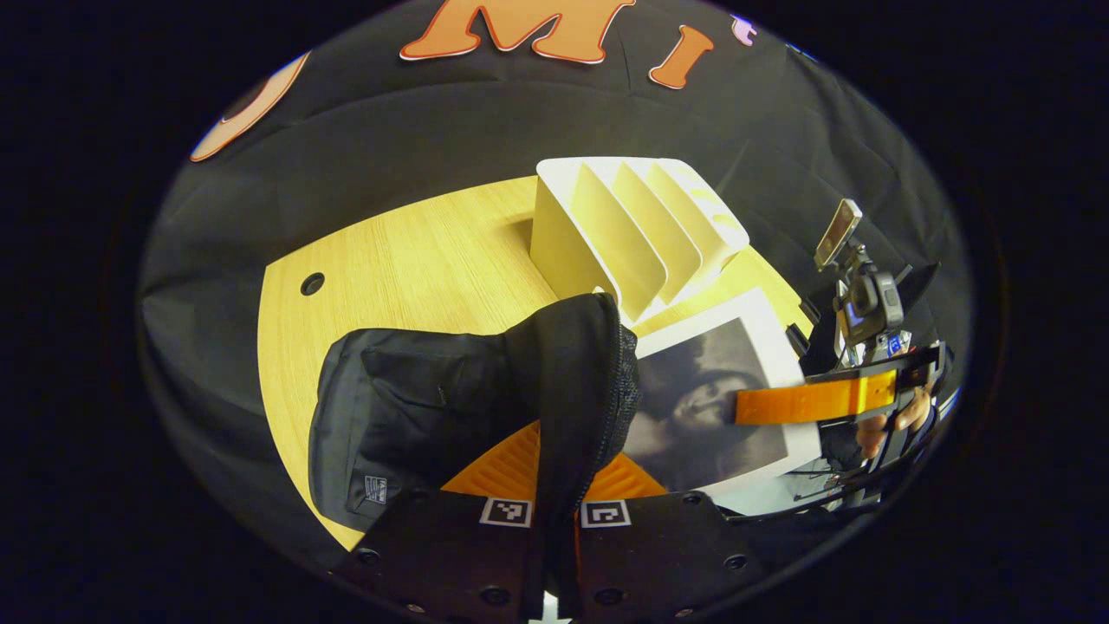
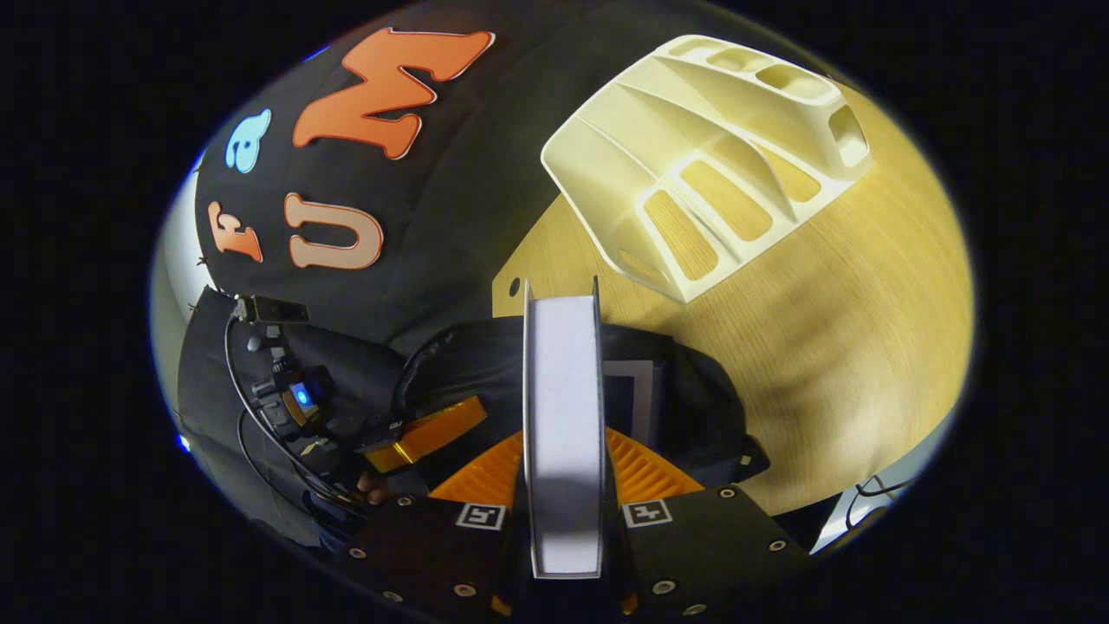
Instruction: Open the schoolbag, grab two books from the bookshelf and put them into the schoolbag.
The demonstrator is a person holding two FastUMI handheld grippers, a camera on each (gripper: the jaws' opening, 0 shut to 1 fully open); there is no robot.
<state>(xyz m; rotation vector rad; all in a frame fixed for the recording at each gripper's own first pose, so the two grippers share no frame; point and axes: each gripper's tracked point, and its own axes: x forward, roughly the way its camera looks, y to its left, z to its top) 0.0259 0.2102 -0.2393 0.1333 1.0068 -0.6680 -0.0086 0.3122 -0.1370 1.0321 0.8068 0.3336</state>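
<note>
Now our left tool (image 1: 554,507) pinches the schoolbag (image 1: 416,407) by its soft, floppy zipper edge, lifting the mouth open on the table (image 1: 407,251), while our right tool (image 2: 563,511) clamps a stiff, thick book (image 2: 563,390) by its edge, just above that opening.

Right gripper (image 2: 563,511) clamped on a book (image 2: 563,416), jaws pressing both covers, page edge facing the camera, spine end pointing away. Book standing upright over the open black schoolbag (image 2: 693,399), far end seemingly inside the mouth, though depth hard to judge. Pale edge of another book (image 2: 637,399) visible just right of it, inside the bag. Left gripper (image 2: 424,438) at the bag's left rim, apparently pinching the fabric. White bookshelf (image 2: 719,165) farther back on the wooden desk (image 2: 866,347), slots bare.
</note>
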